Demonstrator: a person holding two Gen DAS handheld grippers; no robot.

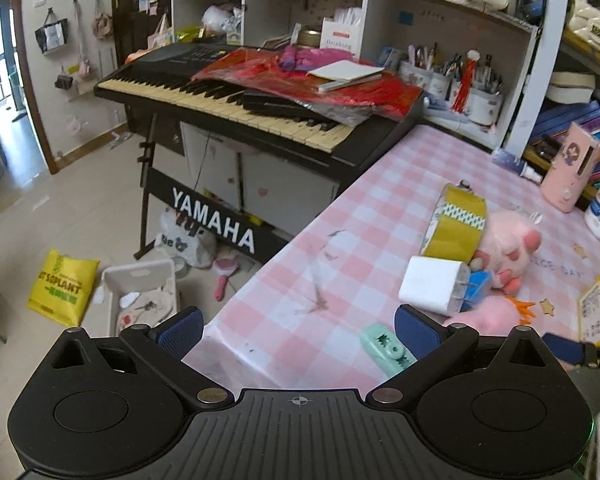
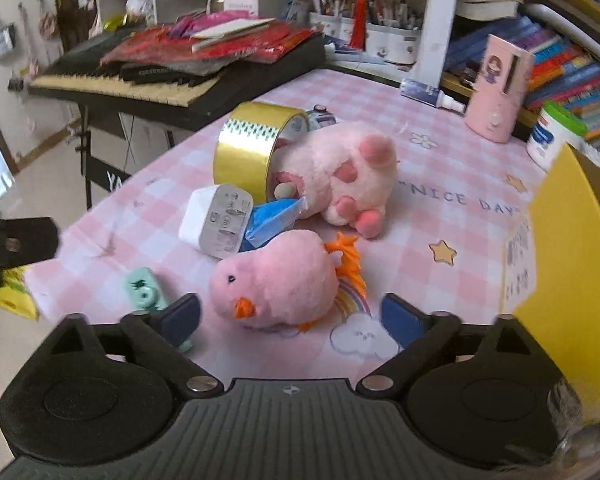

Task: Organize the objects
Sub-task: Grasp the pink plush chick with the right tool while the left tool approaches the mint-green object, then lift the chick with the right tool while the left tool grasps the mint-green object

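The desk (image 2: 452, 208), under a pink checked cloth, ends along a near-left edge that runs toward the keyboard (image 1: 236, 96); past that edge the floor (image 1: 60, 216) lies open, with a white bin (image 1: 140, 284) and a yellow bag (image 1: 60, 284) on it. To the right a yellow box (image 2: 572, 248) walls off the desk.

The left tool (image 1: 298, 328) hangs over the desk's edge with its jaws wide apart and nothing between them. A mint green clip (image 1: 384, 350) lies just beside its right finger.

The right tool (image 2: 290, 320) also stands spread wide, empty. A pink chick plush (image 2: 276, 280) lies just ahead of it, roughly between the fingertips, though whether any pad touches it is hard to tell. Behind the chick cluster a white charger (image 2: 216, 220), a blue packet (image 2: 276, 220), a gold tape roll (image 2: 252, 140) and a larger pink plush (image 2: 348, 172), touching one another. Clear cloth lies between this cluster and the yellow box.
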